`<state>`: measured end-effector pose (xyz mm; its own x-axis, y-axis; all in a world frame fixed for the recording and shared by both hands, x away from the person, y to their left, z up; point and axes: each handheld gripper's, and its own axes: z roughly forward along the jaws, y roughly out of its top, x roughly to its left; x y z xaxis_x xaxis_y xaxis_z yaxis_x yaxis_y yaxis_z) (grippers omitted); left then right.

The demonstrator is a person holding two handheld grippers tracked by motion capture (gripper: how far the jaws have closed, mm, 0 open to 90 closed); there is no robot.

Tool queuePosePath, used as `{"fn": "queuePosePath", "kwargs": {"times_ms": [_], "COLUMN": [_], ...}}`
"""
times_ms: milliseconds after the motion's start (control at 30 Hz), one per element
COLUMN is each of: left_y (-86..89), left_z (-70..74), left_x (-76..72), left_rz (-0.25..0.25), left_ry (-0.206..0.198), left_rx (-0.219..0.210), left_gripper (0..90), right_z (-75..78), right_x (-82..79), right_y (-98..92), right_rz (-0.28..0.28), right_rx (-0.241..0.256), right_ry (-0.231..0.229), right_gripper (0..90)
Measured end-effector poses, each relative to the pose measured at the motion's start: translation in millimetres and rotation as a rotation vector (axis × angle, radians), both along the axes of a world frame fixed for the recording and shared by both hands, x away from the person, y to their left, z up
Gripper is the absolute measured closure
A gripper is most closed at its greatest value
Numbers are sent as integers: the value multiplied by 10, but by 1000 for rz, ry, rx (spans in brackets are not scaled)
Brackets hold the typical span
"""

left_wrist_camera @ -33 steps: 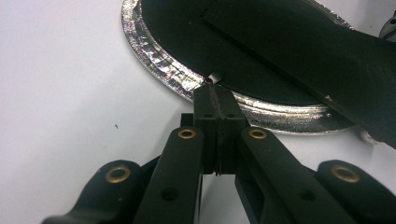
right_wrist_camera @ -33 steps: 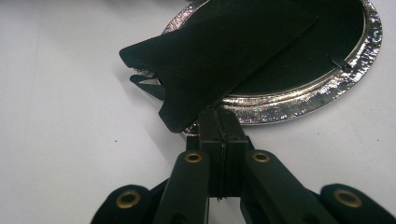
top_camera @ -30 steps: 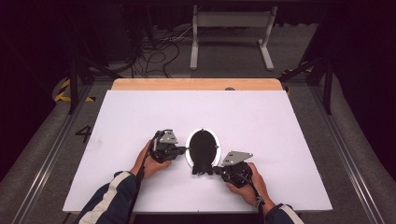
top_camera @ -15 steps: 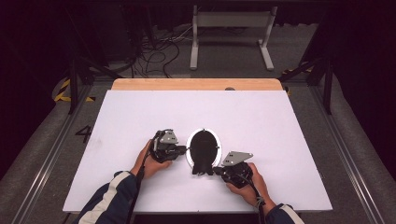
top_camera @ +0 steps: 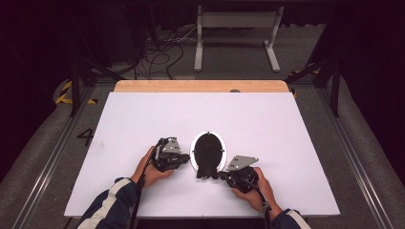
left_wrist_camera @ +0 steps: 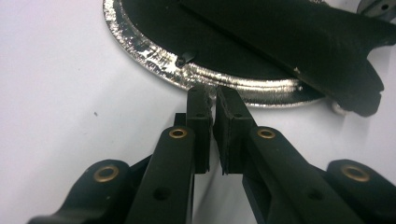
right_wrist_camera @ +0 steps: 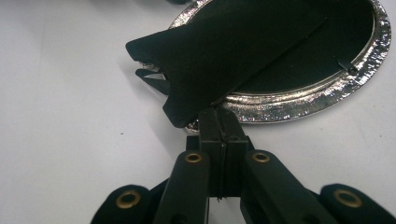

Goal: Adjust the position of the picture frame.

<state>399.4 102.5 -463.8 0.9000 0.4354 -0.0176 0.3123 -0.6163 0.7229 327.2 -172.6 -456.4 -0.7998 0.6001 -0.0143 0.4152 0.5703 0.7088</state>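
Note:
An oval picture frame (top_camera: pixel 208 143) with a silver rim (left_wrist_camera: pixel 154 58) lies face down on the white table (top_camera: pixel 267 124), its black back upward. A black easel stand (right_wrist_camera: pixel 224 51) is hinged on that back and tilts up off it toward the near end. My left gripper (top_camera: pixel 187 161) lies at the frame's left side. Its jaws are nearly together with a thin slit between them, tips touching the rim (left_wrist_camera: pixel 215 95). My right gripper (top_camera: pixel 220 175) is at the frame's near end, shut, with its tips (right_wrist_camera: pixel 218 116) tucked under the edge of the stand, against the rim (right_wrist_camera: pixel 299 98).
A wooden strip (top_camera: pixel 200 86) runs along the table's far edge. Metal rails (top_camera: pixel 356 157) flank the table on both sides. Beyond it stand a grey frame (top_camera: pixel 236 28) and loose cables (top_camera: pixel 157 52) on the floor.
Both hands stay almost where they were. The stand's near tip has shifted slightly by the right gripper.

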Motion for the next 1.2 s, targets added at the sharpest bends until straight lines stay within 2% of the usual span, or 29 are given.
{"fn": "queuePosePath", "kwargs": {"times_ms": [233,367,467,667,733,767,800,867,933,967,1000,1067,1133,1167,1200], "left_y": [-36,-62,-64,-61,-18,56,56,150,245,336,387,467,577,646,646], "left_z": [-9,-5,-7,10,40,100,100,154,179,188,196,207,215,215,215], "left_x": [3,-4,6,-7,-36,-72,-72,-123,-197,-286,-319,-391,-472,-533,-533], "left_rz": [-10,-13,-16,-23,-13,-7,-7,9,12,17,1,0,-3,-1,-1], "left_ry": [8,-5,2,-11,-30,-56,-56,-90,-123,-146,-149,-166,-168,-185,-185], "left_rx": [-13,-3,-9,7,2,-14,-14,-36,-42,-39,-40,-38,-52,-41,-41], "left_gripper": [867,881,883,840,824,817,809,804,769,724,719,671,622,597,553], "right_z": [4,7,7,14,40,50,50,68,92,115,126,149,173,182,182], "right_x": [-12,-14,-9,-12,-17,-18,-18,-20,-24,-34,-41,-48,-60,-68,-68], "right_y": [-6,-11,-19,-27,-36,-42,-42,-57,-77,-101,-117,-143,-163,-171,-171], "right_rz": [2,-1,2,3,2,2,2,3,-3,-6,-7,-7,-9,-8,-8], "right_rx": [2,2,3,0,5,8,8,10,18,19,20,28,33,34,34], "right_ry": [10,14,15,12,4,3,3,-2,-3,-9,-14,-19,-23,-25,-25], "right_gripper": [900,900,900,900,900,900,900,897,877,876,872,850,845,841,841]}}
